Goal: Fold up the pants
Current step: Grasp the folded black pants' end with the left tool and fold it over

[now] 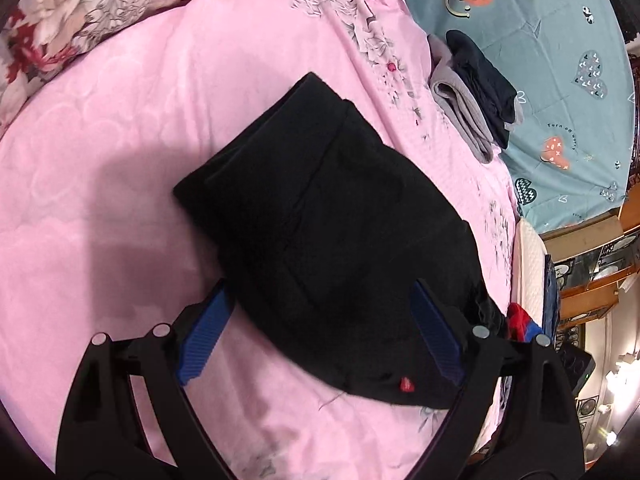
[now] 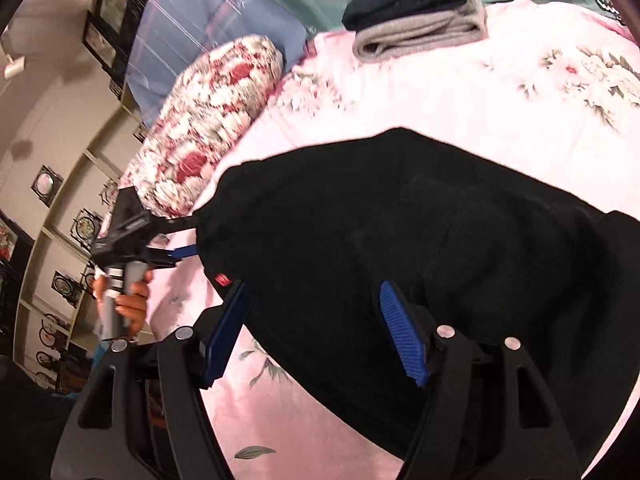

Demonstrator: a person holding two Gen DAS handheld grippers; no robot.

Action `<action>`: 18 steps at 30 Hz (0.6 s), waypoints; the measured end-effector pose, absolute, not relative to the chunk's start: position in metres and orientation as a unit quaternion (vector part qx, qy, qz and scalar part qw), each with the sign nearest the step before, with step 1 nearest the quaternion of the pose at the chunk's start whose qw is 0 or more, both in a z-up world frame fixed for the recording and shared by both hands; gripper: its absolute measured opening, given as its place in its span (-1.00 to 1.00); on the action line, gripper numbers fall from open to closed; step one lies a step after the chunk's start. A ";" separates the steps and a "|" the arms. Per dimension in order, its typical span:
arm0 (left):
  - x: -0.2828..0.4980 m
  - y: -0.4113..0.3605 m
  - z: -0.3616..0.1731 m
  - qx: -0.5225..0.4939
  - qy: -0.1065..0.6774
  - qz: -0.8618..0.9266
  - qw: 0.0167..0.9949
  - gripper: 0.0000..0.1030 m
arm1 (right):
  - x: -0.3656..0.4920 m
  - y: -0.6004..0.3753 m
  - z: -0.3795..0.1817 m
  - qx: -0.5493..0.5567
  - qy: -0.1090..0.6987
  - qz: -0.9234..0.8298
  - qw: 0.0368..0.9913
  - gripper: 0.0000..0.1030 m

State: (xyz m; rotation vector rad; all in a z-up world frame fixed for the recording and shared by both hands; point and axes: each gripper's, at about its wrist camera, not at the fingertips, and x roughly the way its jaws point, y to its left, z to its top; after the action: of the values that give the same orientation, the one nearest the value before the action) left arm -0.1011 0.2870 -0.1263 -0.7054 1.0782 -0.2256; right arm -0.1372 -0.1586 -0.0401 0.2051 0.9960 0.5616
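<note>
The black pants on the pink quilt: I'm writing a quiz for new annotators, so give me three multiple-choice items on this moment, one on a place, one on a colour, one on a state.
1. Where does the folded grey and dark clothing lie relative to the black pants?
A. On top of them
B. Apart, further up the bed
C. Under them

2. What colour is the small tag on the pants' near edge?
A. Red
B. Yellow
C. White

3. How do the left gripper's fingers stand?
A. Shut on the pants
B. Shut on nothing
C. Open, one on each side of the pants

Answers:
B, the folded pile lies clear of the black pants with pink quilt between.
A, the tag is red.
C, the left gripper has its blue fingers spread wide.
</note>
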 end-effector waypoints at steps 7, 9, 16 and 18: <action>-0.087 0.284 -0.128 -0.331 0.491 -0.076 0.802 0.12 | -0.134 -0.183 -0.043 0.138 0.467 0.243 0.839 0.34; -0.087 0.284 -0.127 -0.306 0.496 -0.040 0.812 -0.35 | -0.133 -0.185 -0.045 0.158 0.470 0.247 0.833 0.34; -0.092 0.272 -0.109 -0.268 0.470 -0.015 0.841 -0.62 | -0.113 -0.167 -0.080 0.151 0.524 0.244 0.802 0.69; -0.096 0.266 -0.096 -0.248 0.459 -0.008 0.853 -0.64 | -0.116 -0.167 -0.071 0.139 0.527 0.257 0.798 0.69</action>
State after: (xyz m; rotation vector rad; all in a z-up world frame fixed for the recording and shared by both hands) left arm -0.0958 0.2657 -0.0965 -0.5211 0.9655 -0.0171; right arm -0.1157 -0.1666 -0.0706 0.2990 1.1312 0.5518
